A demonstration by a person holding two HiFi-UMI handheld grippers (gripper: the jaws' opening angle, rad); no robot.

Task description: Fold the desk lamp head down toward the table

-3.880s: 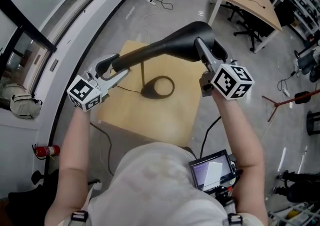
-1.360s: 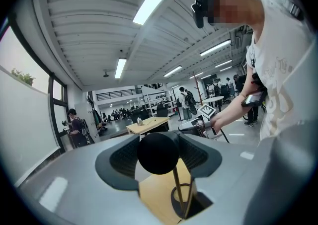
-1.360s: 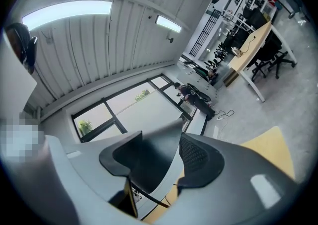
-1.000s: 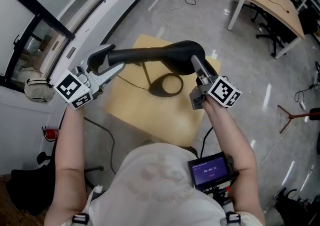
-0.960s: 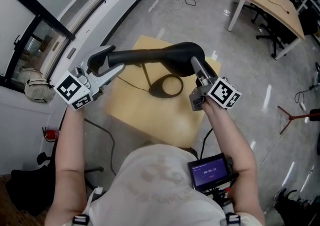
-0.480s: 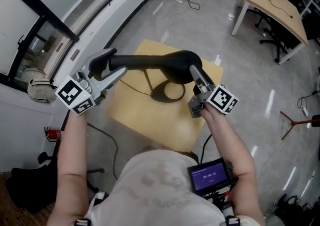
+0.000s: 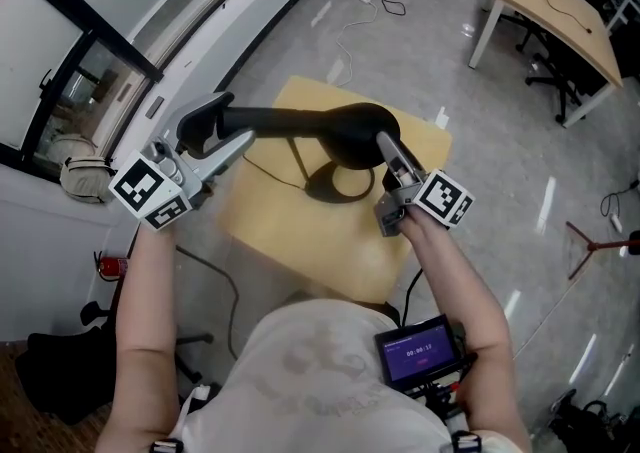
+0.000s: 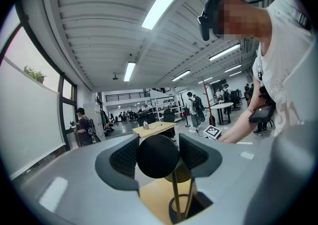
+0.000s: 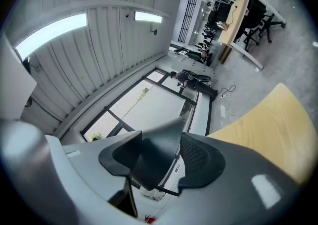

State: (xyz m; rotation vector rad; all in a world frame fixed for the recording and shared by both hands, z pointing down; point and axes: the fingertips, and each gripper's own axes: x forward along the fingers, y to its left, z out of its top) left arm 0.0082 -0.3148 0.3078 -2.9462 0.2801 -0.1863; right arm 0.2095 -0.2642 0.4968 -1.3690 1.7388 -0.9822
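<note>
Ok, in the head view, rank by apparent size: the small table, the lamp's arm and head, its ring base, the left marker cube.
1. small table
2. lamp arm and head
3. left marker cube and ring base: look alike; cube is nearer the camera, so unranked.

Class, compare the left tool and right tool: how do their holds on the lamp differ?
The left tool clamps the narrow round end of the lamp; the right tool clamps its wide flared end. In the head view the left tool points up-right, the right tool up-left. Both are shut on the lamp.
</note>
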